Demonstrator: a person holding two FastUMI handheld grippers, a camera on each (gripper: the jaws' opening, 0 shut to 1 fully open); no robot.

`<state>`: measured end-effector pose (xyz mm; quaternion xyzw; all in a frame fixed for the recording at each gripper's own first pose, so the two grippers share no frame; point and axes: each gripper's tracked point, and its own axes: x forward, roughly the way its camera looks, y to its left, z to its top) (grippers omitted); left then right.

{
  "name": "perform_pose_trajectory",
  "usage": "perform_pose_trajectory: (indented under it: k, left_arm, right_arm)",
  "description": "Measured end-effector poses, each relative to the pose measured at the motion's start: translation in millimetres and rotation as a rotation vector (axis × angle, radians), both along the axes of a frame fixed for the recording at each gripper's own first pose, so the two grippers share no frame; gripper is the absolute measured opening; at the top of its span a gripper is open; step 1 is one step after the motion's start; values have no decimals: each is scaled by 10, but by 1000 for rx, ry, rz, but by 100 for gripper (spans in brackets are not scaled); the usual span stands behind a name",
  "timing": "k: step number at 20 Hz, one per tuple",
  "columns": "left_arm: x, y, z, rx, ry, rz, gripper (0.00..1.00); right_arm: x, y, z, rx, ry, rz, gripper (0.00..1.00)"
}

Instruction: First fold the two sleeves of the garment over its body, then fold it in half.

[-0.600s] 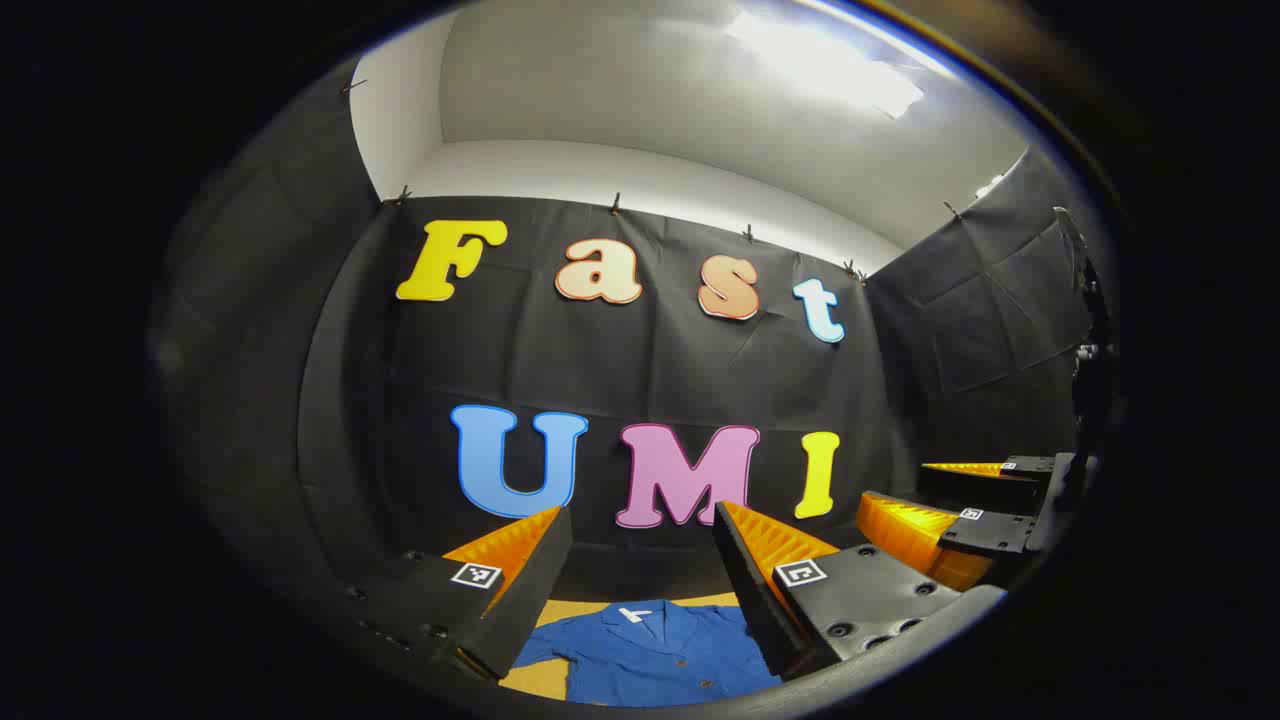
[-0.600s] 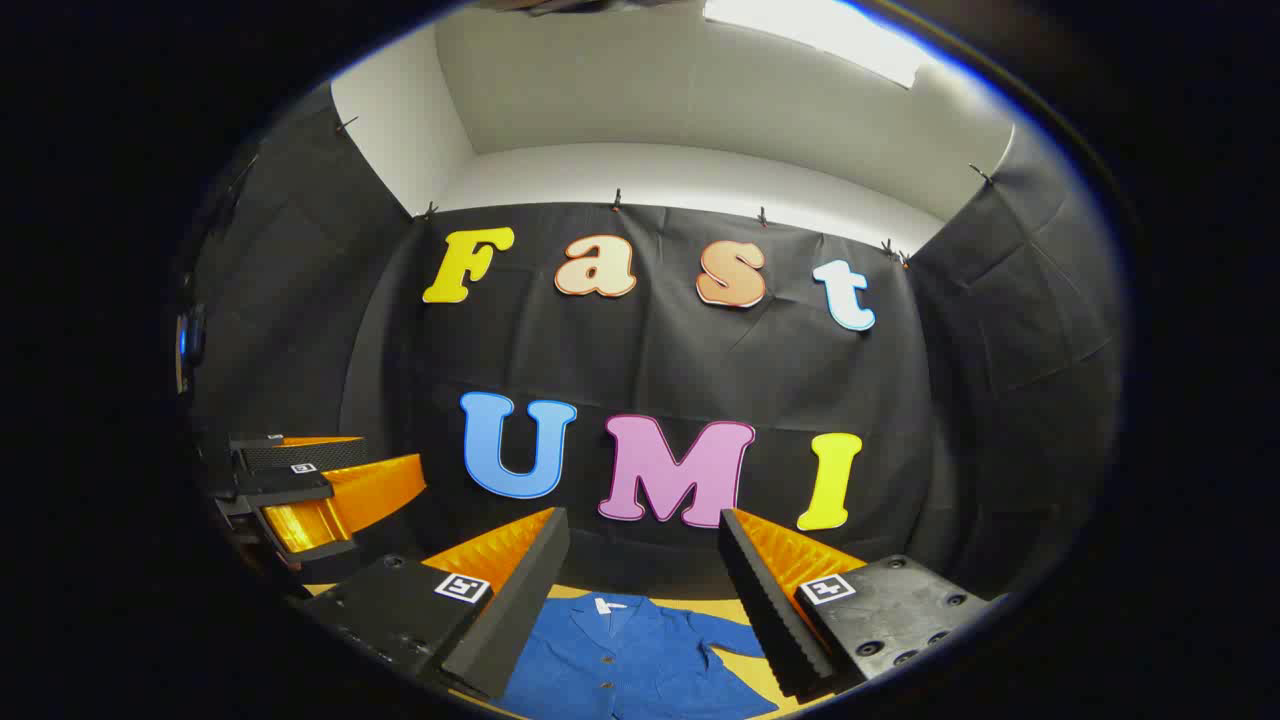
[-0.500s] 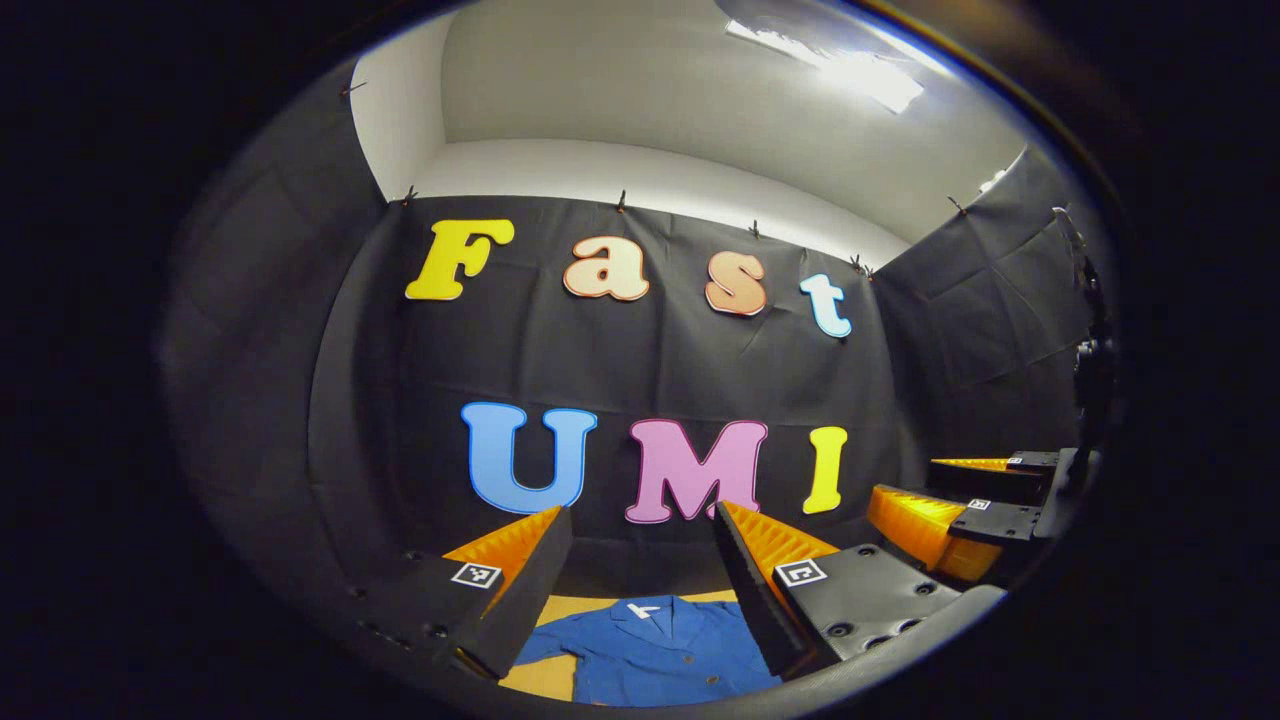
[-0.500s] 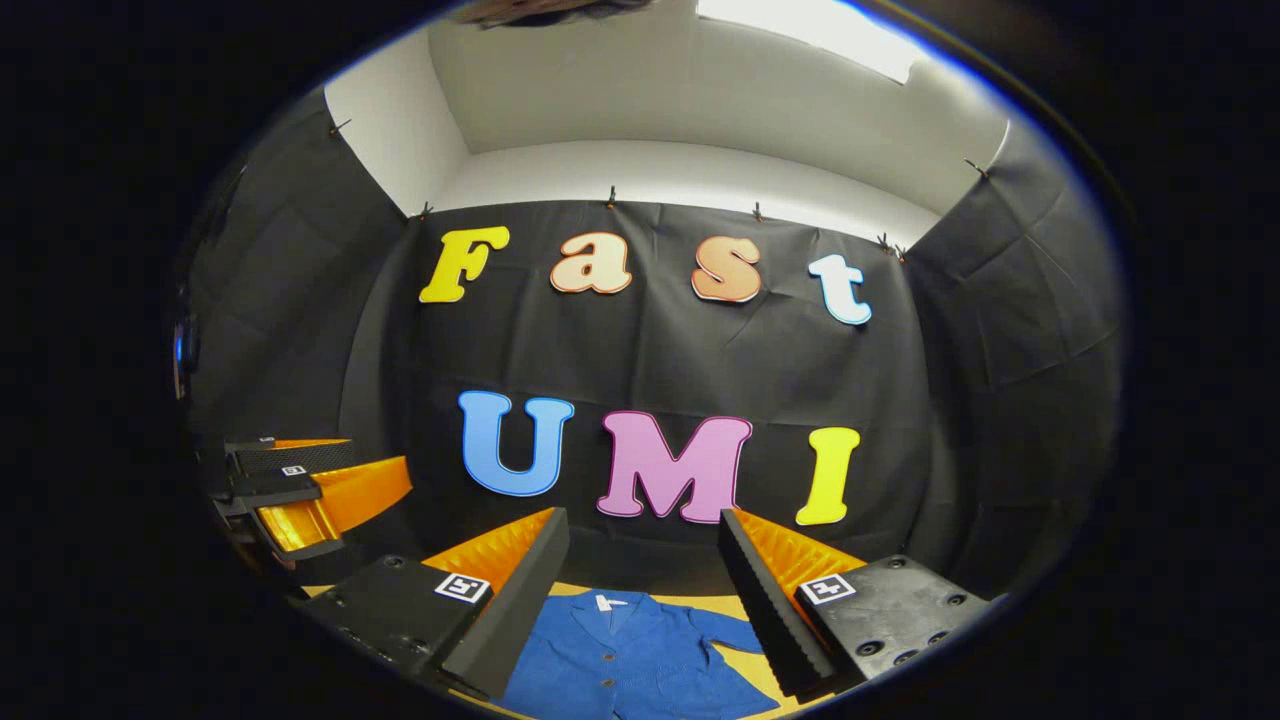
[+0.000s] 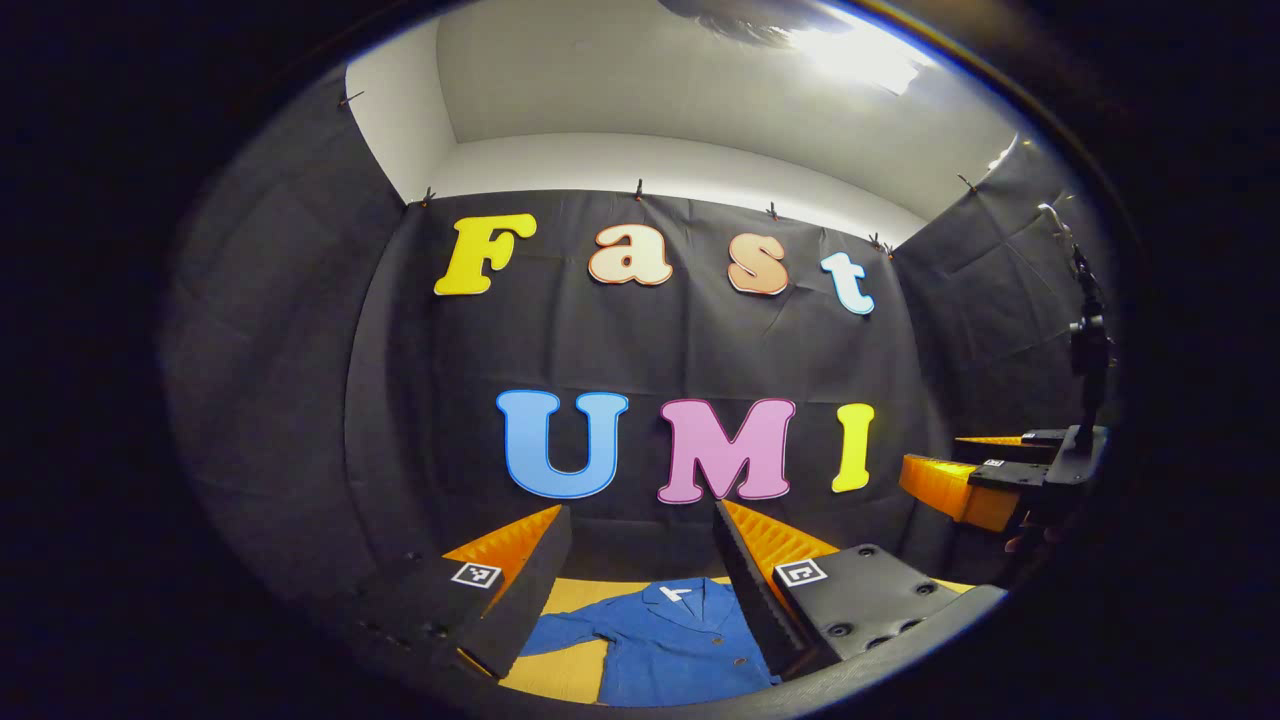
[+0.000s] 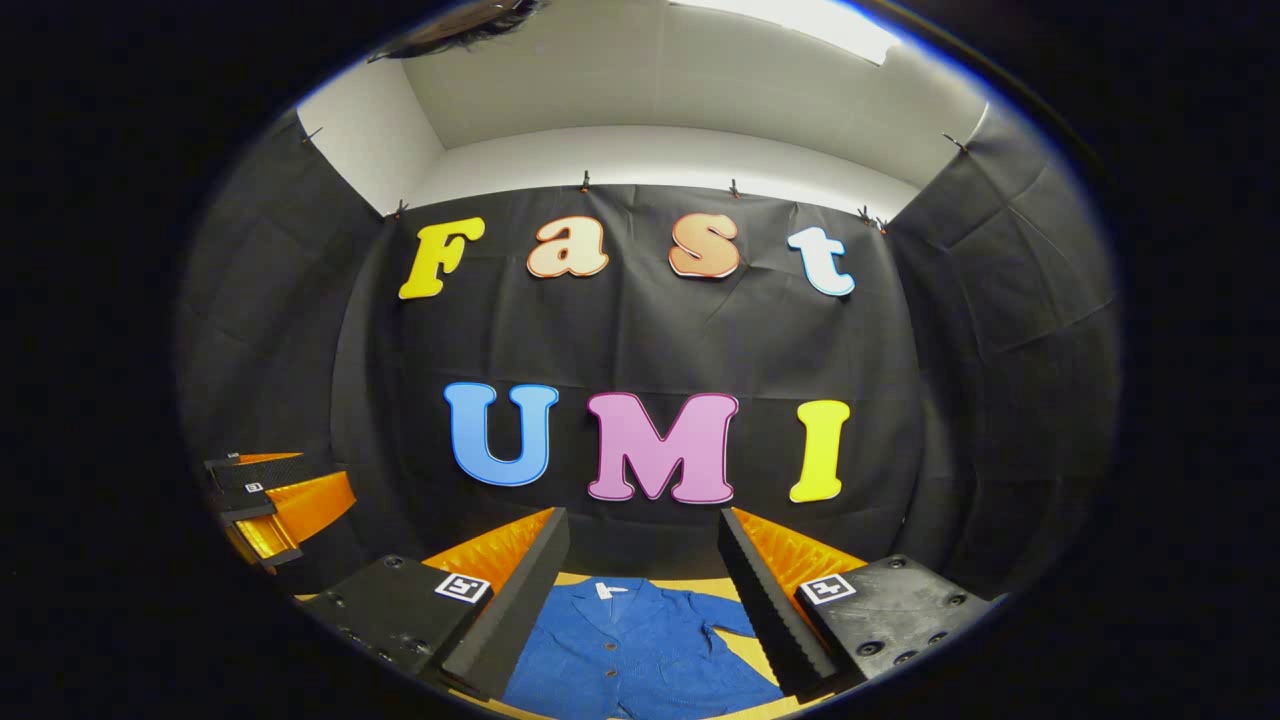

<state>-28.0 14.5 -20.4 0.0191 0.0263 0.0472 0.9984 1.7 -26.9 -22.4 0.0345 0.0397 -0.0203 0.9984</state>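
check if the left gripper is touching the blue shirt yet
Apart. In the left gripper view the left gripper is open, up facing the wall, with the blue shirt flat on the table far below.

I am counting one blue shirt (image 5: 665, 645) lying on one yellow table (image 5: 575, 598) — one shirt, one table. I am seeing two sleeves on it, one on each side. I am counting two buttons down its front in the left gripper view. I am holding two grippers — the left gripper (image 5: 640, 535) and the right gripper (image 6: 640, 535) — each showing two fingers.
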Motion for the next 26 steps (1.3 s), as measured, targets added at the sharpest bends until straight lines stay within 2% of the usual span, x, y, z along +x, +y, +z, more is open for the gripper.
perform_pose_trajectory:
  k: [3,8,11,14,17,18,19,20,23,24,25,26]
  left_arm:
    - [3,-31,-38,-2,9,-1,82]
    - [58,-83,-79,0,19,-13,81]
    - [114,-134,-108,0,20,-22,81]
    - [178,-190,-147,6,28,-37,81]
    - [246,-177,-217,21,47,-27,81]
    - [270,-172,-234,18,52,-21,82]
    - [285,-170,-258,16,56,-15,81]
    - [306,-172,-279,15,61,-8,81]
    - [367,-149,-384,17,83,27,82]
    - [395,-144,-408,15,90,41,82]
    - [423,-145,-449,10,97,54,82]
    - [459,-157,-480,3,104,64,82]
  right_arm:
    - [-30,50,-125,12,40,15,96]
    - [-5,119,-109,-19,23,50,96]
    - [35,77,-240,-13,52,47,96]
    - [204,39,-418,32,101,31,96]
    - [496,-100,-633,22,126,12,96]
    - [601,-144,-732,22,143,10,92]
    - [691,-190,-824,26,161,10,99]
    - [795,-246,-915,31,178,8,96]
    - [1012,-493,-1226,22,228,-8,96]
    - [1072,-602,-1348,19,249,-18,92]
    - [1105,-713,-1482,32,283,-28,96]
    - [1122,-815,-1608,58,310,-38,96]
